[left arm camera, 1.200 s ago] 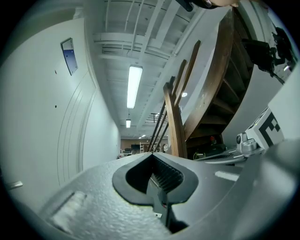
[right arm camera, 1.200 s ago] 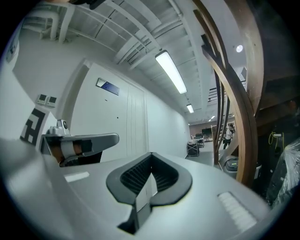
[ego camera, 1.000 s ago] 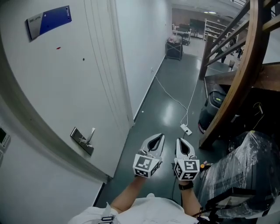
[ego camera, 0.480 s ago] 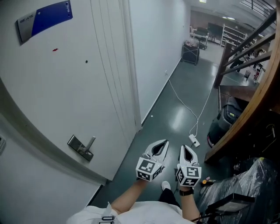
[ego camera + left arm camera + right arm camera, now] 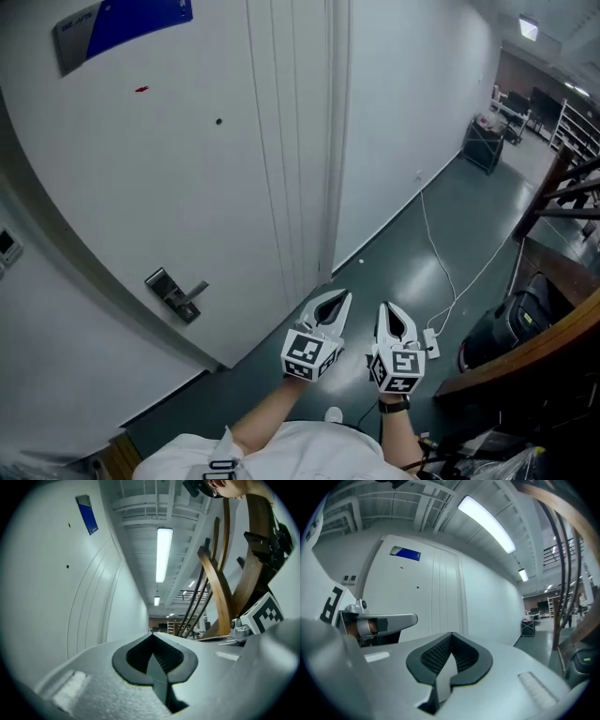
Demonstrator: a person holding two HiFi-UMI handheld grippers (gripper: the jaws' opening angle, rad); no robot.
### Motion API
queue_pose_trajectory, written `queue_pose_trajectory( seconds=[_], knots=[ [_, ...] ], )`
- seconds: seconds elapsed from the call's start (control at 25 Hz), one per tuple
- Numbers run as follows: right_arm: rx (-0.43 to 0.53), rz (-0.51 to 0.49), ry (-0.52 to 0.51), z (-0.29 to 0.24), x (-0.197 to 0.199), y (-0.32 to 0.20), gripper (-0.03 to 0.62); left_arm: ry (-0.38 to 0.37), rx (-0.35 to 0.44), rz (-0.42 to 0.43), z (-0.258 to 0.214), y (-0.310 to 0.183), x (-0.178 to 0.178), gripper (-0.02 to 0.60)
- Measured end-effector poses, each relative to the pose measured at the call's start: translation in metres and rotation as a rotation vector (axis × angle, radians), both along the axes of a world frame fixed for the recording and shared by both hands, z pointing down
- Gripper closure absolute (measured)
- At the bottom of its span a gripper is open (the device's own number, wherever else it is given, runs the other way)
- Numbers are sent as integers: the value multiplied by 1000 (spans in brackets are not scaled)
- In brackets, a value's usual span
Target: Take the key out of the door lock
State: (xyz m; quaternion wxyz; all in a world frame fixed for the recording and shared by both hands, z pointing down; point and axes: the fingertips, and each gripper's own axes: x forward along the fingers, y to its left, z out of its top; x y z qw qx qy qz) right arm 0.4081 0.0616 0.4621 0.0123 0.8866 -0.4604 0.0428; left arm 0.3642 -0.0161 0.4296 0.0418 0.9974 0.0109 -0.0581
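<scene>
Head view: you hold both grippers low in front of you, side by side, near each other but apart, over the dark floor (image 5: 375,277). Your left gripper (image 5: 340,297) has its jaws pressed together with nothing between them. The left gripper view agrees, pads meeting at the tip, empty. Your right gripper (image 5: 386,308) is the same, jaws clenched and nothing held, and in the right gripper view they are closed with only wall beyond. The white door (image 5: 169,187) fills the upper left. The lock plate (image 5: 164,286) with its lever handle (image 5: 195,291) sits low on the door, at left, well apart from both grippers, and neither touches it. The key is too small to make out there, so you can't tell whether it sits in the lock. A blue sign (image 5: 127,26) is high on the door, with a red mark (image 5: 142,90) and a small dark dot (image 5: 218,121) below it. A white cable (image 5: 436,253) runs along the floor to a power strip (image 5: 431,343) just right of your right gripper. A black bin (image 5: 502,330) and a wooden stair rail (image 5: 534,352) are at right, and a cart (image 5: 483,142) stands far down the hall. In the left gripper view there is a ceiling light (image 5: 164,550) overhead and the door at left. In the right gripper view the door and the sign lie ahead, with your left gripper at the left edge.
</scene>
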Motion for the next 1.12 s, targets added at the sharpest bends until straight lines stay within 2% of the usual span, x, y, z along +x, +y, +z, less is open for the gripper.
queue_pose_trajectory(
  seconds=[0.16, 0.28, 0.48, 0.64, 0.88, 1.12],
  knots=[
    [4, -219, -18, 5, -10, -64, 602, -20, 1, -194, 5, -49, -20, 581],
    [13, -390, -19, 4, -38, -117, 602, -28, 11, -363, 4, -93, -55, 581],
    [6, -684, -44, 11, -123, -195, 602, -55, 12, -680, 6, -152, -159, 581],
    [4, -843, -33, 11, -200, -239, 602, -54, -7, -859, 11, -184, -246, 581],
    [3, -963, -9, 9, -282, -287, 602, -37, 11, -1000, 11, -220, -336, 581],
    [-8, -973, -2, 16, -326, -318, 602, -33, 20, -1005, 19, -246, -377, 581]
  ],
)
